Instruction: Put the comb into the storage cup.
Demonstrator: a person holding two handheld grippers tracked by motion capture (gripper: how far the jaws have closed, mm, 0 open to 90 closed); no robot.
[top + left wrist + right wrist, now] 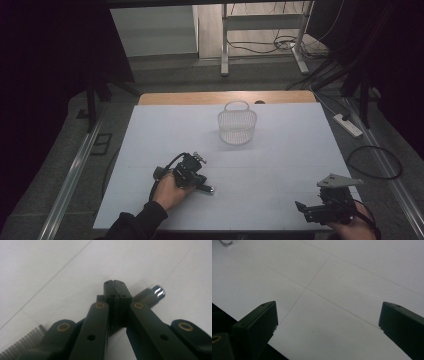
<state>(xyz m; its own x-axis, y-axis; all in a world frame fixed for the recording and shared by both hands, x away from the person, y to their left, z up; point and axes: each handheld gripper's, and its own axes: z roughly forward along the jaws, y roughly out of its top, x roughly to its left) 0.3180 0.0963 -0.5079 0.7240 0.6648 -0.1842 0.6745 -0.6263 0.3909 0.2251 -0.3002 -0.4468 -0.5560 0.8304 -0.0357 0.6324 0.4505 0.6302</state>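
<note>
- High view: white worktop [280, 150], with a white mesh basket [237, 127] upright near its far edge. Left gripper [201, 186] low on the near-left part, held in a hand [170, 192], a small dark pen-like object with a shiny tip [206, 189] at its front, well apart from the basket. Right gripper [301, 206] at the near-right corner.
- Left gripper view: black fingers [110, 292] pressed together, the dark cylinder with its shiny metal tip [152, 295] just behind them; clamped or not, cannot tell.
- Right gripper view: fingers [262, 315] spread wide, bare worktop between.
</note>
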